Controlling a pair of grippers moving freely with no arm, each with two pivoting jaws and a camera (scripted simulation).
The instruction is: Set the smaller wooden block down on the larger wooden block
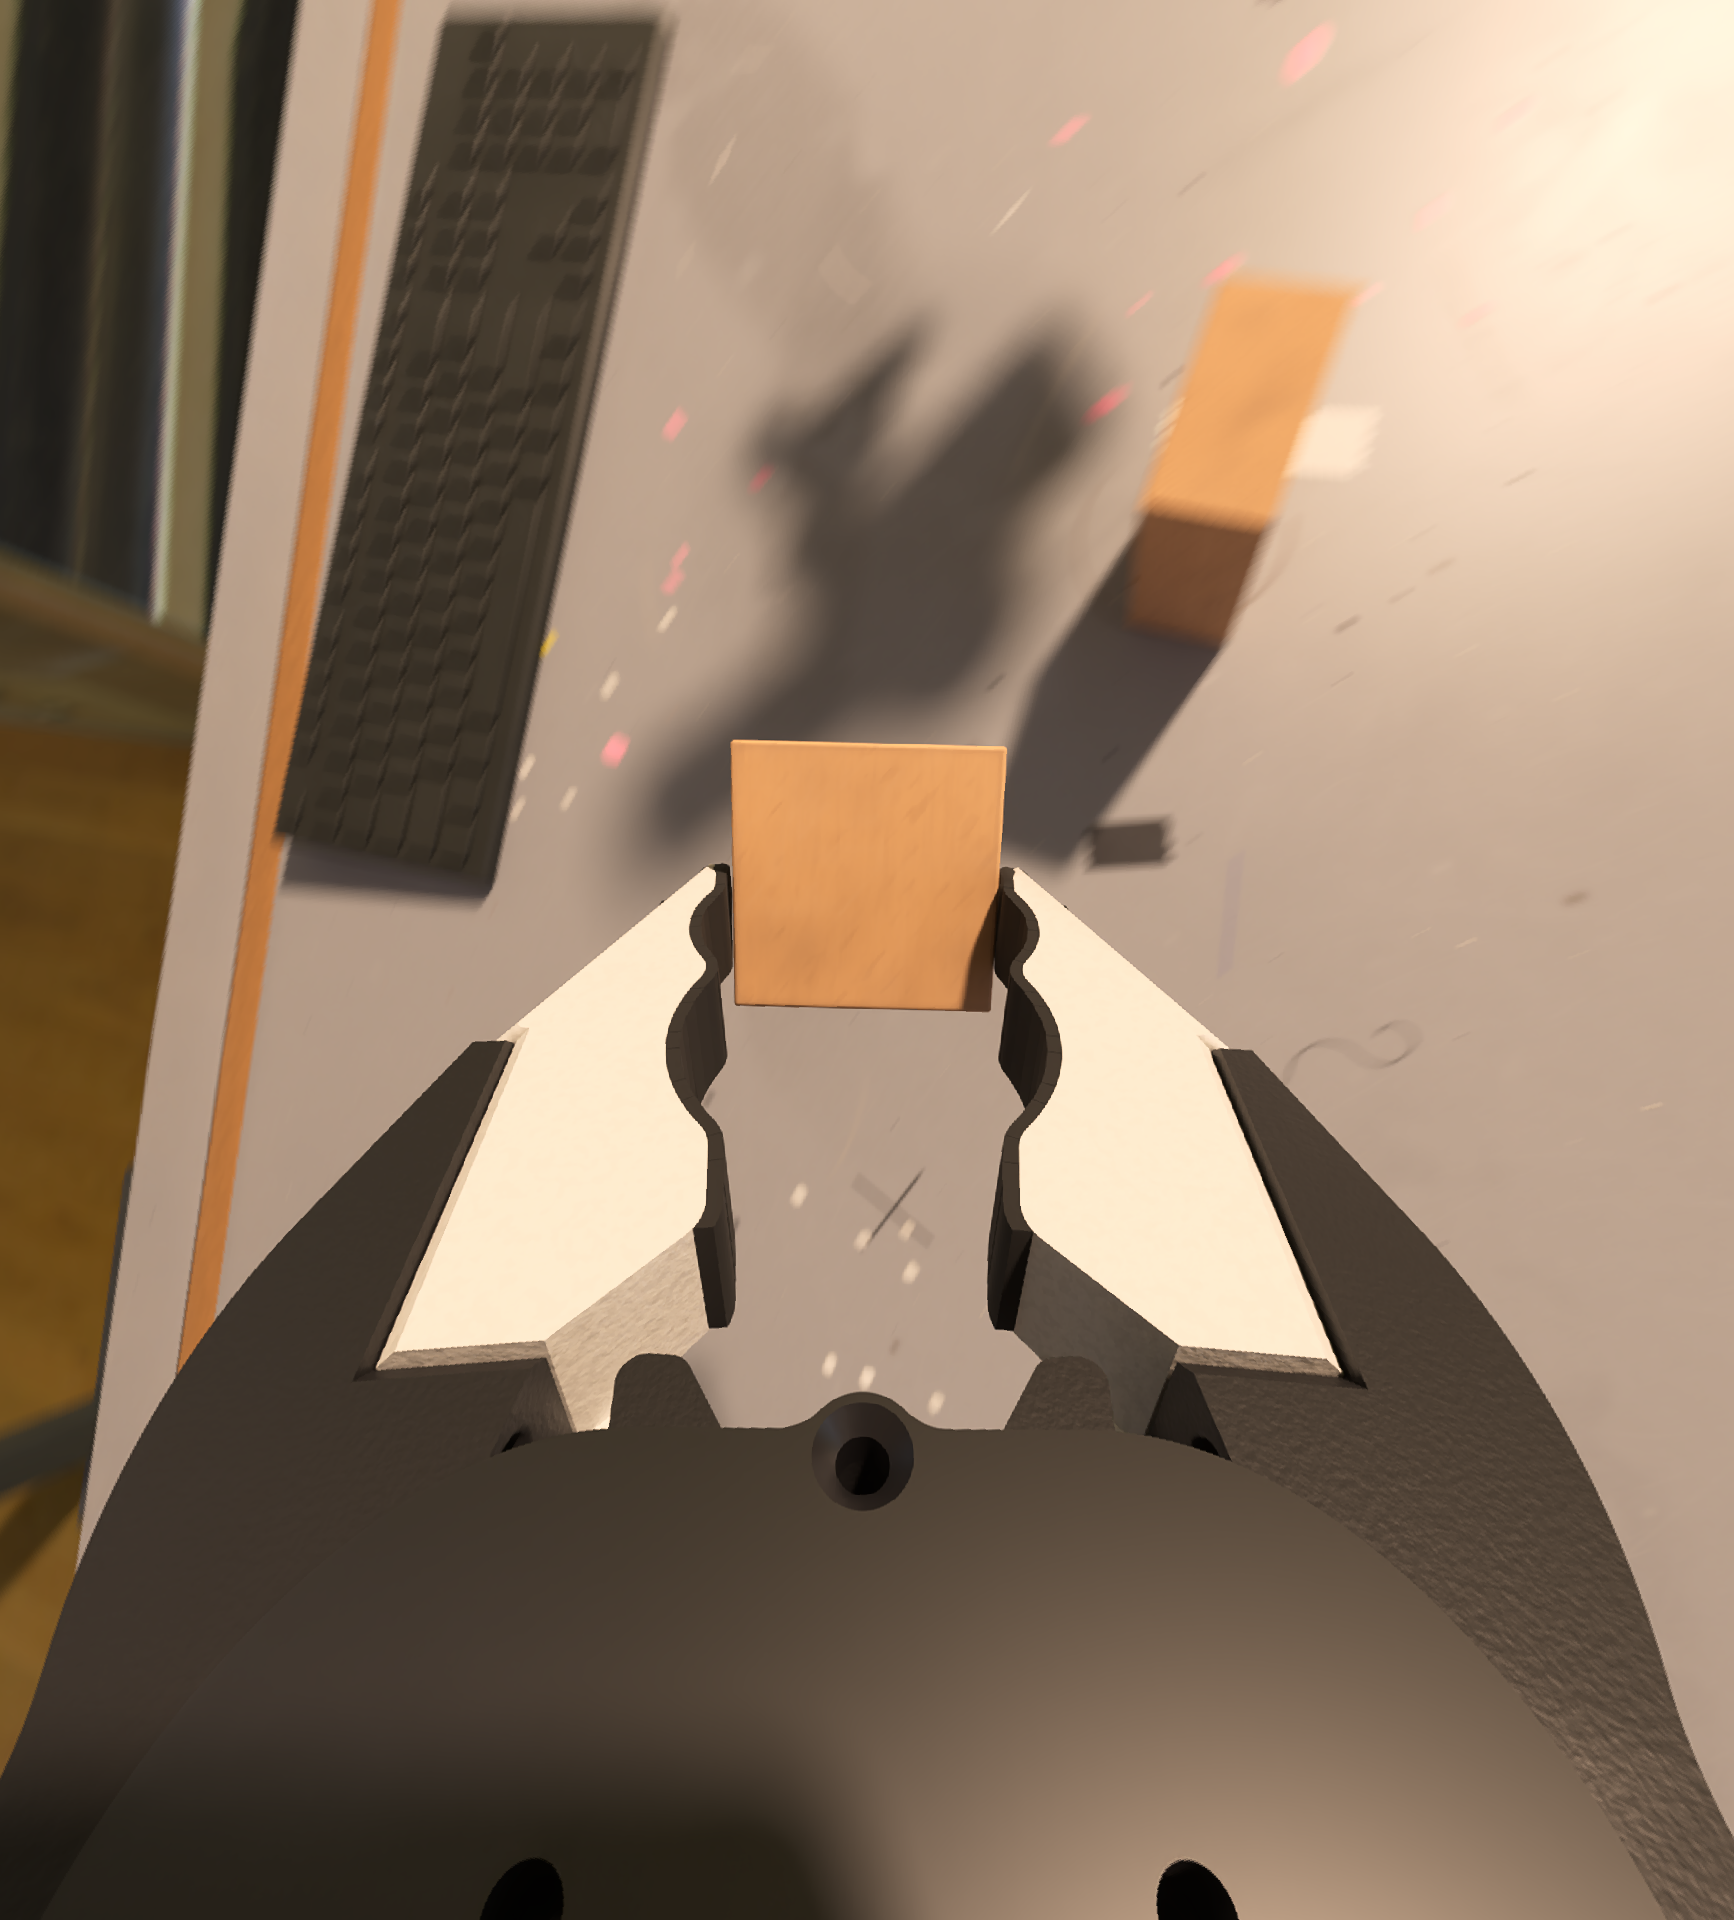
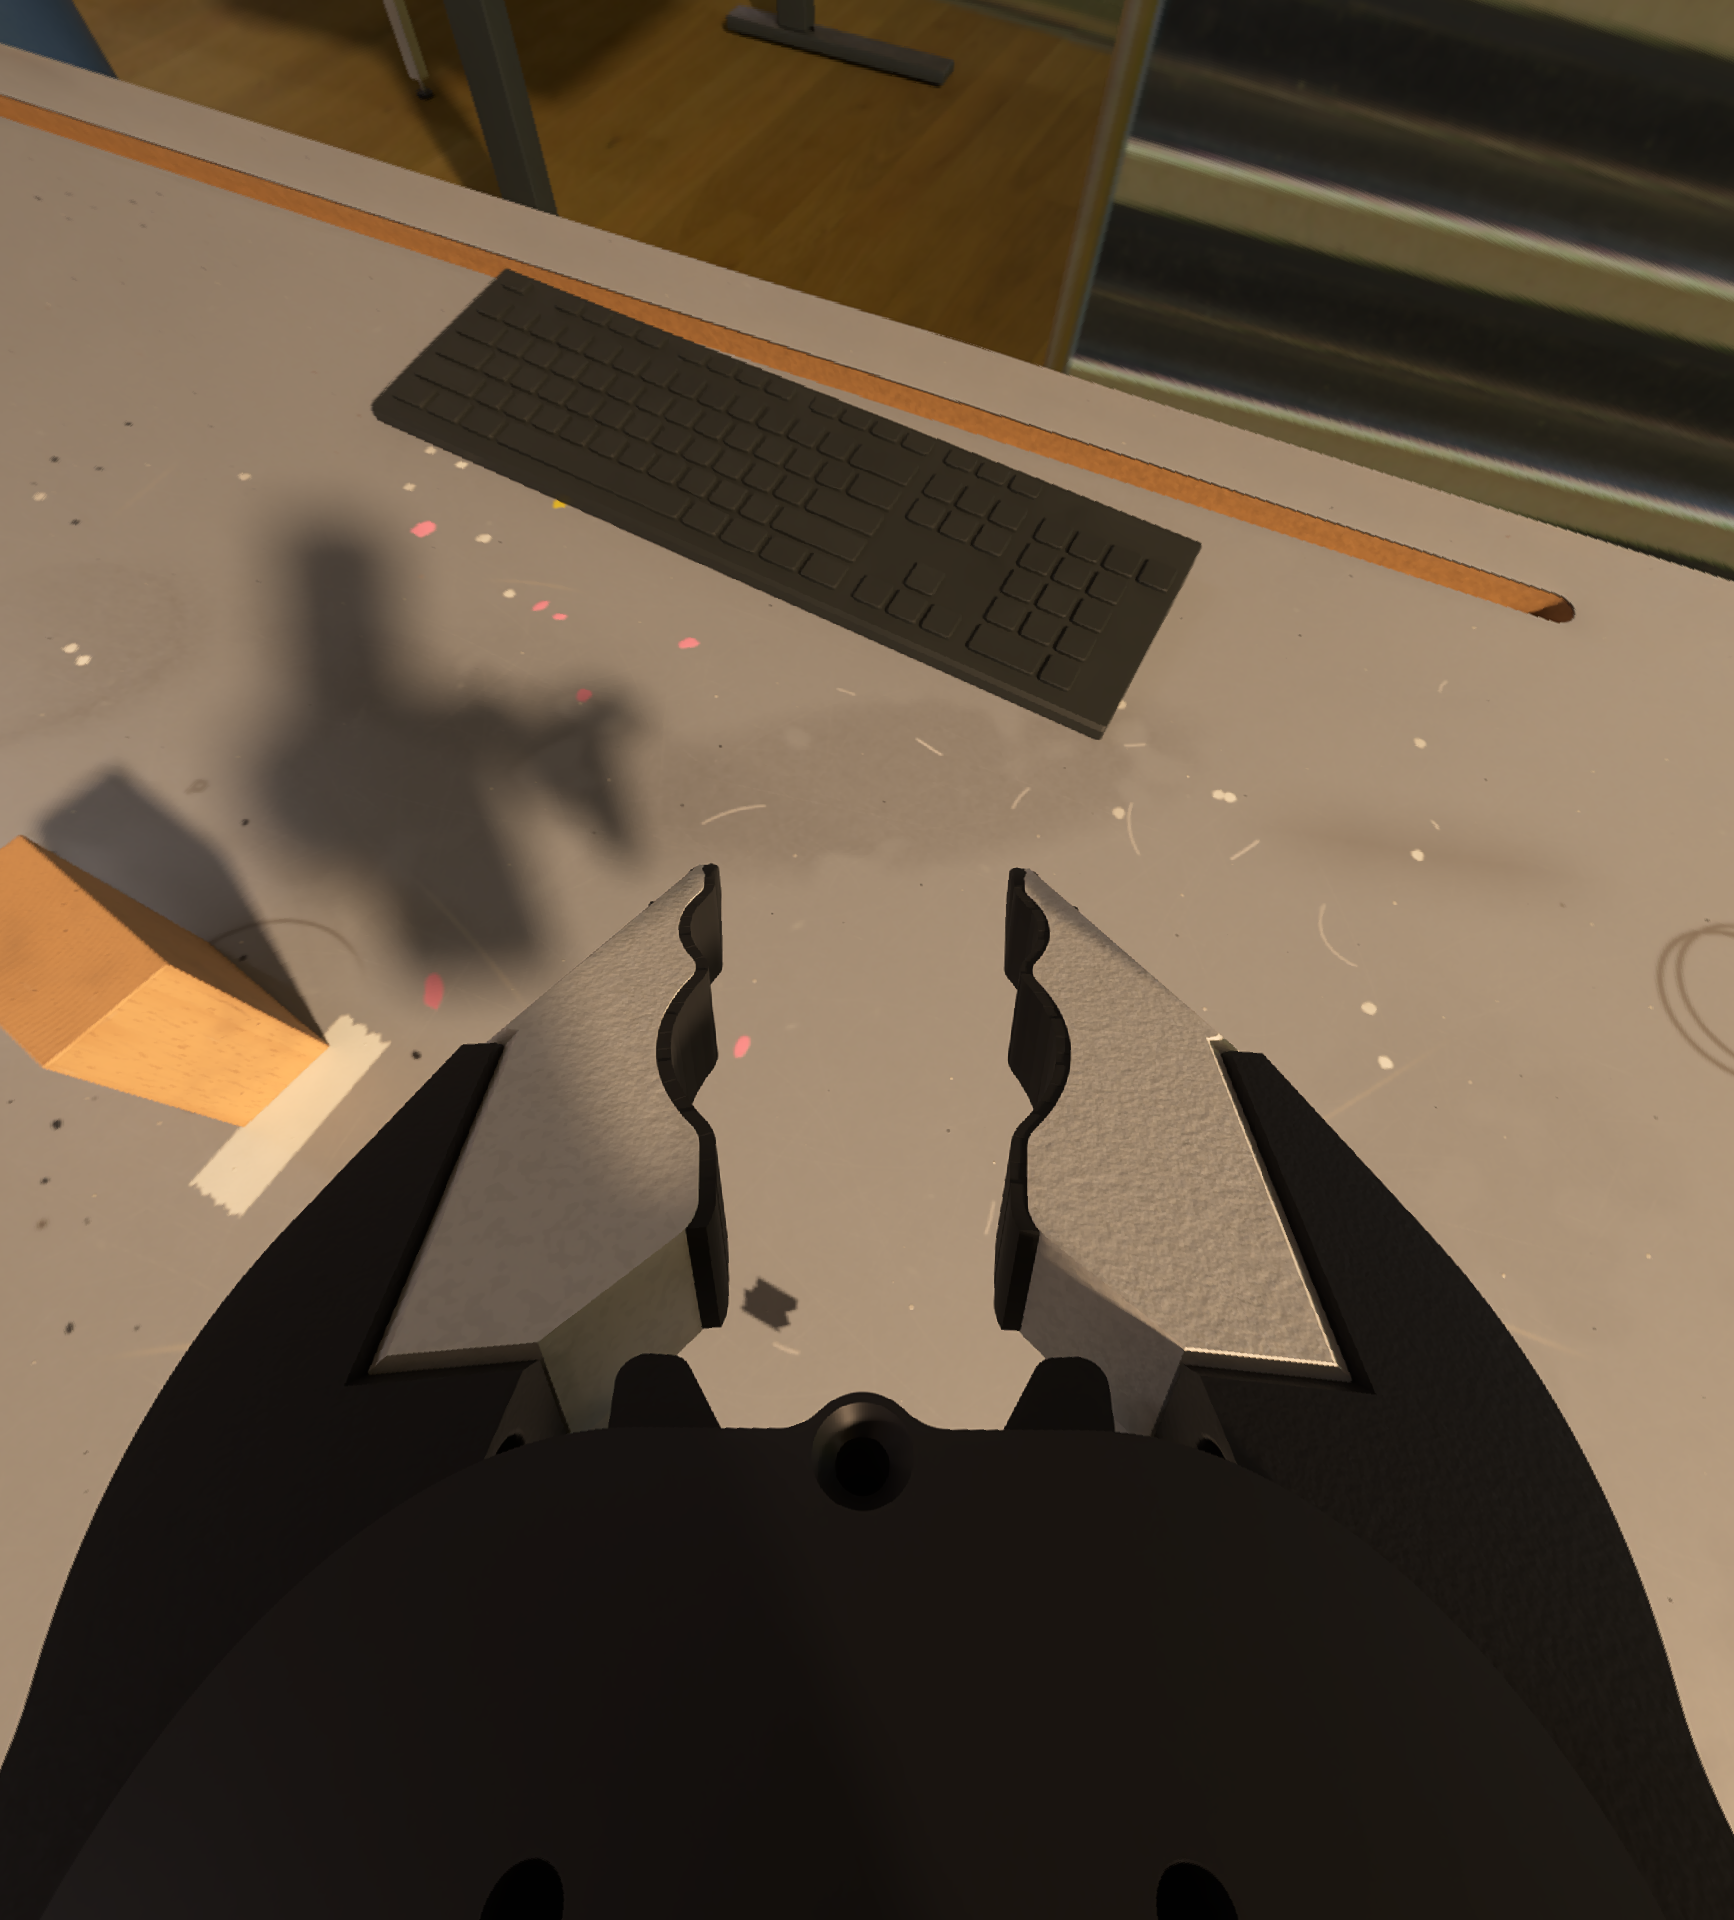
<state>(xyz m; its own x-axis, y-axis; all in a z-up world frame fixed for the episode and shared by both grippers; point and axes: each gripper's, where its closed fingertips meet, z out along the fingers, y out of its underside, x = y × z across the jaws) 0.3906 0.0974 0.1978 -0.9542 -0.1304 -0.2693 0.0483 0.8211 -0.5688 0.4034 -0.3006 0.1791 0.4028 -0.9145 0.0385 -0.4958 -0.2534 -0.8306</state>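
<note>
My left gripper point(image 1: 865, 883) is shut on the smaller wooden block point(image 1: 868, 875), a light orange cube held between the fingertips above the grey table point(image 1: 1465, 935). The larger wooden block point(image 1: 1232, 457) lies on the table ahead and to the right of it, blurred. In the right wrist view the larger wooden block point(image 2: 104, 982) lies at the left, beside a strip of pale tape point(image 2: 291, 1127). My right gripper point(image 2: 863, 883) is open and empty above the table, to the right of that block.
A dark keyboard point(image 1: 478, 447) lies along the table's far edge with its orange strip point(image 1: 323, 520); it also shows in the right wrist view point(image 2: 790, 499). Wooden floor point(image 2: 790, 156) and metal shelving point(image 2: 1517, 260) lie beyond the edge.
</note>
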